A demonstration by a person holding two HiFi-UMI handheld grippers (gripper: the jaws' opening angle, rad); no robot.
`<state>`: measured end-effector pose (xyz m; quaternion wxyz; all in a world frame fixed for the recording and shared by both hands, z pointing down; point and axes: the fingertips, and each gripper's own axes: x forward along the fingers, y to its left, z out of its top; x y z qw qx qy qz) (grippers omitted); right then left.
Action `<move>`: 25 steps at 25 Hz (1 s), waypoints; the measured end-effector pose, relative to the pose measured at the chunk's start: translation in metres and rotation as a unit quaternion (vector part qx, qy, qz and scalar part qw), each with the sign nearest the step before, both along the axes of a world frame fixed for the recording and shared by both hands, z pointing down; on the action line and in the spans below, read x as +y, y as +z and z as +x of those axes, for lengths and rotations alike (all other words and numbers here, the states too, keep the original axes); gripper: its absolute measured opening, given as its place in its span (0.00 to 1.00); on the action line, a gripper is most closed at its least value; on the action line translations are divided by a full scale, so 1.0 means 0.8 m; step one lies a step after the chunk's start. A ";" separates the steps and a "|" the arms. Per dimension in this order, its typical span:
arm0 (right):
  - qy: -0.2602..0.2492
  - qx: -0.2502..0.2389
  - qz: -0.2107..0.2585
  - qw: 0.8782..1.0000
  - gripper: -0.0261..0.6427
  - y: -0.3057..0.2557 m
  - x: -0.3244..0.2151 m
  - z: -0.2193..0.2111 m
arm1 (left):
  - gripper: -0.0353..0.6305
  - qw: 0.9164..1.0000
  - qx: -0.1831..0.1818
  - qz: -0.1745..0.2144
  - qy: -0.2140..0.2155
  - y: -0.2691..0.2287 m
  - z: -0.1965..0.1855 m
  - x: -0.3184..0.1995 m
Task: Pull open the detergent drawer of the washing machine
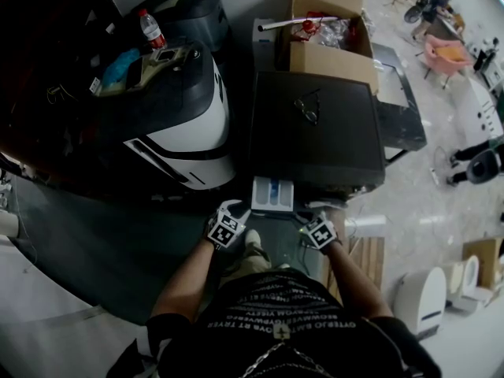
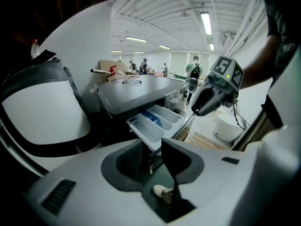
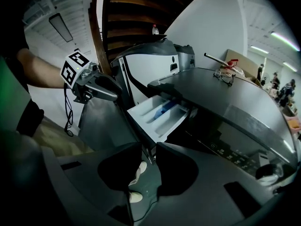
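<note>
The dark grey washing machine [image 1: 315, 132] stands in front of me in the head view. Its white detergent drawer [image 1: 272, 191] is pulled out towards me, with a blue insert showing inside. My left gripper [image 1: 239, 211] is just below and left of the drawer's front. My right gripper [image 1: 307, 216] is just below and right of it. Both grippers are open and hold nothing. In the left gripper view the drawer [image 2: 155, 122] lies beyond the left gripper [image 2: 153, 166]. The right gripper view shows the drawer [image 3: 157, 113] close ahead of the right gripper [image 3: 148, 161]. A shoe and the floor show through both gaps.
A white and black machine [image 1: 189, 124] stands left of the washer, with a bottle [image 1: 151, 28] on top. Glasses [image 1: 307, 107] lie on the washer's lid, with a cardboard box [image 1: 331, 30] behind. A wooden pallet [image 1: 366, 254] and a small white appliance [image 1: 421, 298] are at the right.
</note>
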<state>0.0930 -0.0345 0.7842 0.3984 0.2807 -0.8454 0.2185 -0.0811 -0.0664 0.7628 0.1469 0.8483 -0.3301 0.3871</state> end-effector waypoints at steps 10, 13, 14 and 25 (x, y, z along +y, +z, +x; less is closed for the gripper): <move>0.064 -0.027 0.102 0.992 0.06 -0.073 -0.038 0.015 | 0.14 0.994 0.043 0.080 -0.058 -0.075 0.008 -0.031; 0.076 -0.042 0.140 0.986 0.04 -0.109 -0.049 0.006 | 0.09 0.989 0.061 0.109 -0.074 -0.108 0.015 -0.040; 0.081 -0.050 0.152 0.984 0.04 -0.122 -0.052 0.003 | 0.08 0.987 0.069 0.120 -0.080 -0.121 0.017 -0.042; 0.131 -0.135 0.257 0.948 0.04 -0.268 -0.080 -0.001 | 0.06 0.951 0.151 0.240 -0.126 -0.276 0.027 -0.059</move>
